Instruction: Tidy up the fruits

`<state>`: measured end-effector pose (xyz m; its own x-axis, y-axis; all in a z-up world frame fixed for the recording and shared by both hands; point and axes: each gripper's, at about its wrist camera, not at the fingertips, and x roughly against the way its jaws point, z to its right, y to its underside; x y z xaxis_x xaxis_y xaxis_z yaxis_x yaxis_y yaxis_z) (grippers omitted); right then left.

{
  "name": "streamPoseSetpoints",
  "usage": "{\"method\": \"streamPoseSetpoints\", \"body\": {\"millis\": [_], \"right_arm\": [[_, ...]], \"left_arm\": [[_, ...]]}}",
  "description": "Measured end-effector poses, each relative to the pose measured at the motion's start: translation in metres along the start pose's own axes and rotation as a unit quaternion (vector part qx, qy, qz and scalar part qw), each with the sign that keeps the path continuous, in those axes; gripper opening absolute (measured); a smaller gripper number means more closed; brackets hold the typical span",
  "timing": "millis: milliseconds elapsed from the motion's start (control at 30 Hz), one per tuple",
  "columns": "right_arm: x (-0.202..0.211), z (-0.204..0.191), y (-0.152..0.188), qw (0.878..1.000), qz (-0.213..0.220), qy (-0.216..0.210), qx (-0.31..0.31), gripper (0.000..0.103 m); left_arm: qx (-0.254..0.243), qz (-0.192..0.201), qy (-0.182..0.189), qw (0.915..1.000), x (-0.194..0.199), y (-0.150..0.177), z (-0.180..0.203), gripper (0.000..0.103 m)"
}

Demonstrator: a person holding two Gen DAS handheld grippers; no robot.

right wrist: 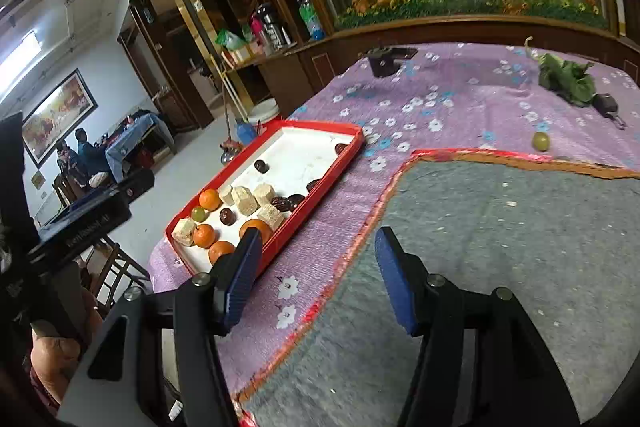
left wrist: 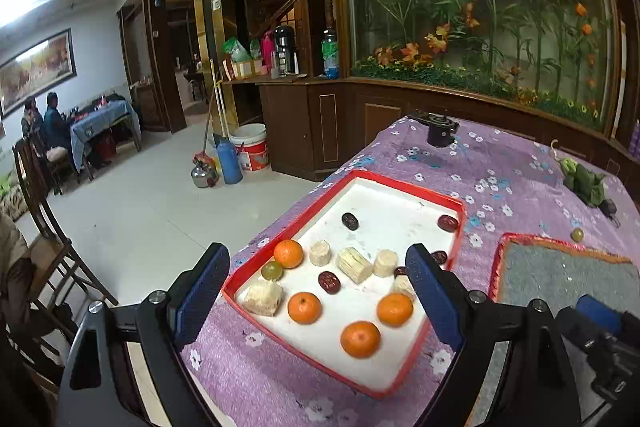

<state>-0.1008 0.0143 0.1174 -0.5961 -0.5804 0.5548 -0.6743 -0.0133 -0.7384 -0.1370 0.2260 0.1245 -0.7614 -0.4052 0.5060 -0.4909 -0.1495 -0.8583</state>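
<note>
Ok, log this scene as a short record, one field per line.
tray: red rim, white floor, on purple floral cloth
in tray: four oranges, one green grape, pale cane chunks, dark dates
loose grape: on the cloth, outside the tray
grey mat: bare, beside the tray
left gripper: open, empty, above the tray's near end
right gripper: open, empty, over the mat's edge

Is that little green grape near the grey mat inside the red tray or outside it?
Outside. The green grape lies alone on the purple tablecloth, beyond the grey mat and well apart from the red tray.
</note>
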Motion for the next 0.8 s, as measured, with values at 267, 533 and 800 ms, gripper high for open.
{"method": "streamPoseSetpoints", "body": {"millis": [267, 533, 800], "right_arm": [[0.038, 0.001, 0.006, 0.999, 0.050, 0.007, 0.015, 0.065], [0.054, -0.001, 0.014, 0.997, 0.067, 0.002, 0.032, 0.065], [0.076, -0.019, 0.021, 0.992, 0.099, -0.013, 0.077, 0.069]], "left_arm": [[-0.028, 0.034, -0.019, 0.9988, 0.035, 0.006, 0.022, 0.090], [-0.014, 0.085, -0.029, 0.9959, 0.066, 0.006, 0.022, 0.090], [0.047, 0.173, -0.040, 0.9829, 0.112, 0.015, 0.002, 0.091]]}}
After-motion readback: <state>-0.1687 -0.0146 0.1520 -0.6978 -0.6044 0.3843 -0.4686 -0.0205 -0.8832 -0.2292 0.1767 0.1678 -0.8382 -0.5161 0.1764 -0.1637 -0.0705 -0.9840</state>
